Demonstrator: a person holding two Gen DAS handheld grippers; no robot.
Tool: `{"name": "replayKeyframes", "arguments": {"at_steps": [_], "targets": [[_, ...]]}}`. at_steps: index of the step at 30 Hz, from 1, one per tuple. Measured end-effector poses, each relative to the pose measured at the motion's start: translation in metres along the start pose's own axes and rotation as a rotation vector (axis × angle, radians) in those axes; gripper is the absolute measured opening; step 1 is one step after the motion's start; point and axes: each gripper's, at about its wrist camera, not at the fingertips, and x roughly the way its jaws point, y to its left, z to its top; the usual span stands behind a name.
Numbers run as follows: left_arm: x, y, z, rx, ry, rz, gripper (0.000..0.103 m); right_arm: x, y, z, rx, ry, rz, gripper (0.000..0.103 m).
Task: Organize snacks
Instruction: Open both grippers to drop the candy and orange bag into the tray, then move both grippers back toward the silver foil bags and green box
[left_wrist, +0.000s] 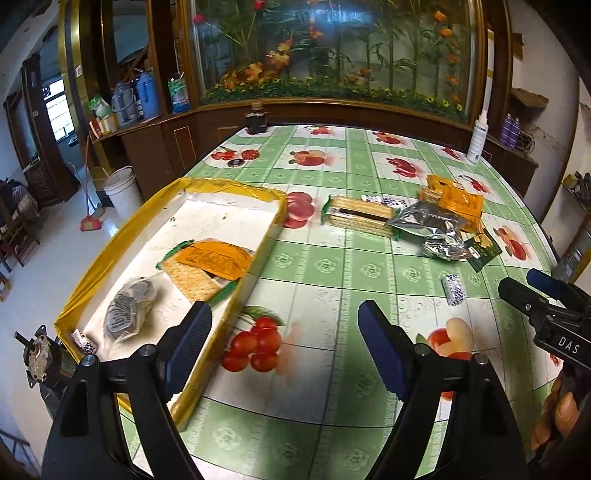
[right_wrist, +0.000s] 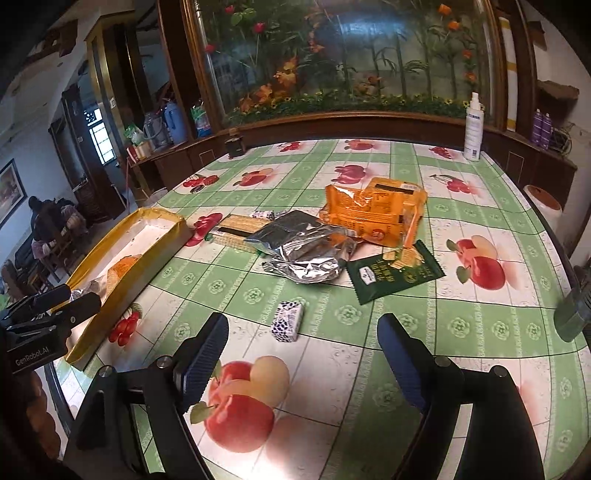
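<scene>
A yellow-rimmed white tray (left_wrist: 236, 188) (right_wrist: 162, 216) lies at the table's left edge. It holds an orange packet (left_wrist: 212, 260), a cracker pack (left_wrist: 194, 278), a clear bag of dark biscuits (left_wrist: 127, 310) and a small candy (left_wrist: 84, 341). Loose snacks lie on the table: a cracker pack (left_wrist: 356, 216) (right_wrist: 236, 230), silver foil bags (right_wrist: 303, 247), orange packets (right_wrist: 376, 214), a dark green packet (right_wrist: 395, 271) and a small blue-dotted white candy (right_wrist: 288, 321) (left_wrist: 453, 290). My left gripper (left_wrist: 284, 332) is open and empty beside the tray's near right rim. My right gripper (right_wrist: 303, 343) is open and empty, just short of the dotted candy.
A white spray bottle (right_wrist: 474, 127) stands at the table's far right and a small dark jar (right_wrist: 235, 146) at the far left. A wooden cabinet with a flower display runs behind the table. A white bucket (left_wrist: 123, 190) and a broom are on the floor to the left.
</scene>
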Motion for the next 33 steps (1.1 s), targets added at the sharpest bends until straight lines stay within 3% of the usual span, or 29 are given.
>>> {"name": "replayKeyframes", "arguments": {"at_steps": [6,21,33], "targets": [[-0.001,-0.018,-0.001,0.028,0.001,0.008,0.082,-0.007,-0.011,-0.006,-0.006,-0.006,-0.048,0.086],[0.007,-0.05,0.008,0.081,0.003,-0.032,0.082,-0.007,-0.041,-0.011,0.044,0.01,-0.05,0.087],[0.046,-0.053,0.026,0.008,0.103,-0.147,0.082,0.007,-0.068,-0.011,0.119,0.037,-0.026,0.087]]}}
